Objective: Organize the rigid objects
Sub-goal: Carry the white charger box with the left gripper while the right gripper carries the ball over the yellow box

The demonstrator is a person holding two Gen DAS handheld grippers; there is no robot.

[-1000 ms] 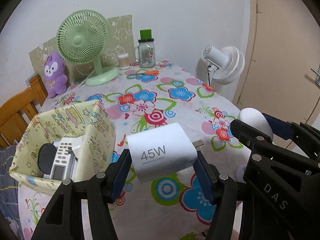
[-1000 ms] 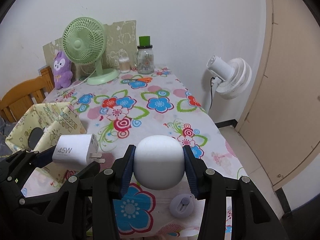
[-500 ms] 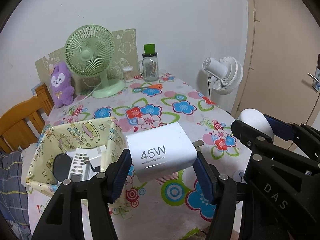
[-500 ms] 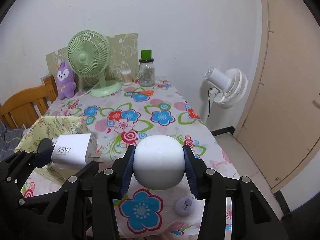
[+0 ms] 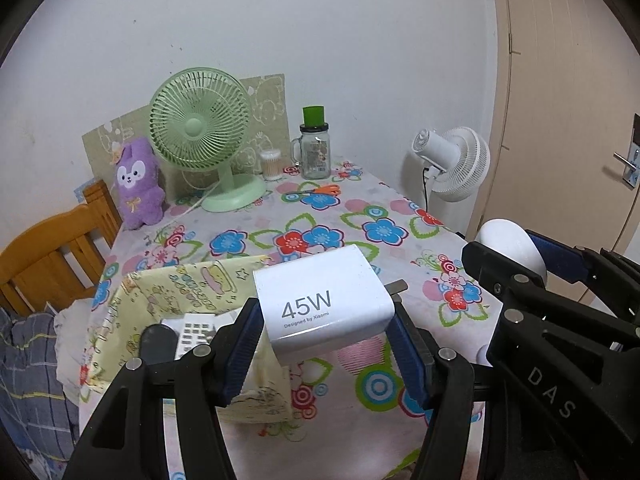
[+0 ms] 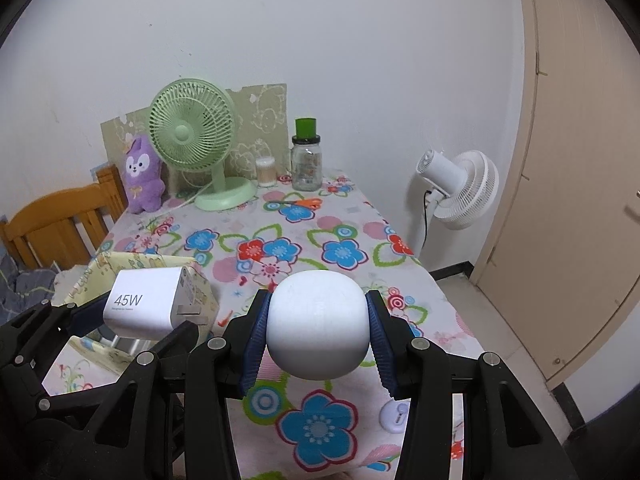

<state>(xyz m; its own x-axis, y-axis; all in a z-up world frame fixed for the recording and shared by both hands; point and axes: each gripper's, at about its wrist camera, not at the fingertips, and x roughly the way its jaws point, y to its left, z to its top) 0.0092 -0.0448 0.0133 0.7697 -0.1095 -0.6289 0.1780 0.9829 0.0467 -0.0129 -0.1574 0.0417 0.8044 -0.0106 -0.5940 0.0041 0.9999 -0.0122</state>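
Two black claws with blue finger pads were held side by side above the near end of a desk (image 6: 400, 280) covered in a bright flower-patterned cloth. The left claw (image 5: 326, 344) pinched a white rectangular 45W wall charger (image 5: 324, 304) between its pads, with the printed face turned toward the camera and the metal plug prongs pointing right. The charger hung in the air just beside and above the right wall of a soft yellow cartoon-print fabric basket (image 5: 180, 288), which sat on the near left part of the desk. Inside the basket lay a white remote control with grey buttons (image 5: 192, 334) and a dark round object (image 5: 158, 344) too hidden to identify.

The right claw (image 6: 318, 332) gripped a smooth white egg-shaped object (image 6: 318, 324) by its two sides, holding it above the desk near the front edge. Below it, on the cloth, rested a small pale lilac round gadget (image 6: 394, 414), apart from the claw.

At the far end of the desk, against a white wall, stood a pale green desk fan (image 6: 192, 136), a purple plush rabbit toy (image 6: 142, 178), a clear glass jar with a green lid (image 6: 306, 160) and a small clear tub of cotton swabs (image 6: 266, 170). Orange-handled scissors (image 6: 306, 202) lay on the cloth in front of the jar. A white standing fan (image 6: 460, 184) stood on the floor to the right of the desk, and a wooden chair (image 6: 52, 224) stood at its left.
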